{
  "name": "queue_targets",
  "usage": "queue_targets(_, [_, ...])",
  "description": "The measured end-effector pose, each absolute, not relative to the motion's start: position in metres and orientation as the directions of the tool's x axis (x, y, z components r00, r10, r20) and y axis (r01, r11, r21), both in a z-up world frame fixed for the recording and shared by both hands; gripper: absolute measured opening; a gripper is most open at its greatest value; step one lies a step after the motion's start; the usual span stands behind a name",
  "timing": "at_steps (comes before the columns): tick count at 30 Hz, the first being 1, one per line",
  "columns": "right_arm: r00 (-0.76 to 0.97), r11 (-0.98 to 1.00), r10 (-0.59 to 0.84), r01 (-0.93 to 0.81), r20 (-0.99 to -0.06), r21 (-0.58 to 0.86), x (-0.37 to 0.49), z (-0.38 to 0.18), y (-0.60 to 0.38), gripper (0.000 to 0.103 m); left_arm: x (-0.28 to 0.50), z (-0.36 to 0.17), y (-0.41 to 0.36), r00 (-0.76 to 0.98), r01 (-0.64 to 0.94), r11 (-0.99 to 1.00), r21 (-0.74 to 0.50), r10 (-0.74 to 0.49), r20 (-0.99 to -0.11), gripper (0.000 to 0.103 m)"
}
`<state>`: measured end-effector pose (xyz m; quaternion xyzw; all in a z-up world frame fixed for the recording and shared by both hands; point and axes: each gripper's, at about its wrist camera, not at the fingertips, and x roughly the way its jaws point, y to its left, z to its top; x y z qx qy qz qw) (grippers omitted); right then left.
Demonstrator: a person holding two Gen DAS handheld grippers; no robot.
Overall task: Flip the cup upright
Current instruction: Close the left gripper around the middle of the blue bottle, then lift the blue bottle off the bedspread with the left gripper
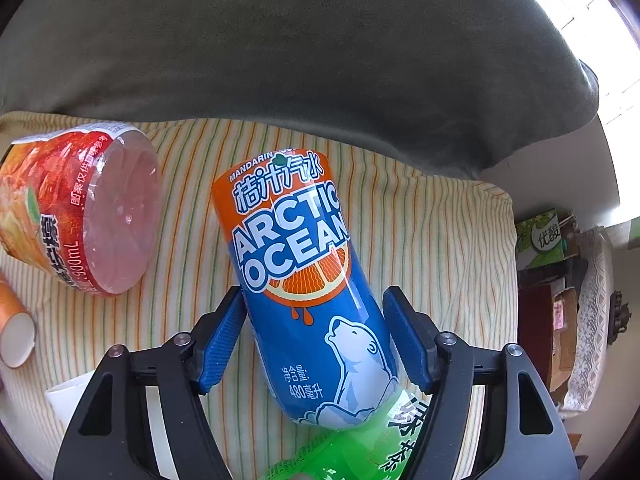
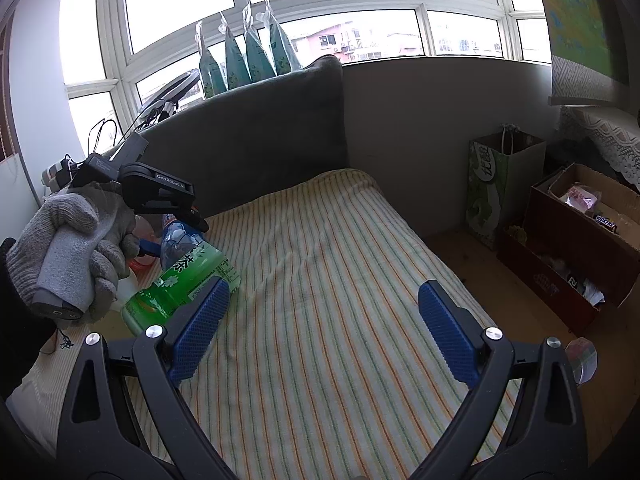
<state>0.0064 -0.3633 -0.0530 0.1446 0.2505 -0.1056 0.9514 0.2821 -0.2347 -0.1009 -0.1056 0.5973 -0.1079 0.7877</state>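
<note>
A blue and orange Arctic Ocean bottle (image 1: 304,288) lies on its side on the striped cloth (image 1: 432,240). My left gripper (image 1: 316,320) is open, its blue pads on either side of the bottle, close but not clamped. An orange paper cup (image 1: 14,328) lies on its side at the far left edge, its white mouth toward the camera. A white cup (image 1: 70,400) shows partly behind the left finger. My right gripper (image 2: 320,320) is open and empty over the striped cloth (image 2: 340,280). The left gripper, held by a gloved hand (image 2: 76,240), shows in the right wrist view.
A red 900 mL bottle (image 1: 84,208) lies at the left. A green tea bottle (image 1: 360,444) lies against the blue bottle's base; it also shows in the right wrist view (image 2: 180,280). A grey sofa back (image 1: 280,48) rises behind. A paper bag (image 2: 496,192) and cardboard boxes (image 2: 576,240) stand at the right.
</note>
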Motion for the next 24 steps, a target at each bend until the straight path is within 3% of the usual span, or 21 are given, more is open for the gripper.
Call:
queue_targets(10, [0.855, 0.936, -0.138, 0.277, -0.5, 0.215, 0.003, -0.049, -0.36, 0.097, 0.292, -0.107, -0.228, 0.231, 0.04, 0.952, -0.304, -0.305, -0.924, 0.068])
queue_targets(24, [0.854, 0.937, -0.144, 0.281, -0.5, 0.21, 0.002, -0.05, -0.361, 0.097, 0.287, -0.073, -0.206, 0.288, 0.101, 0.945, -0.311, -0.327, -0.9, 0.064])
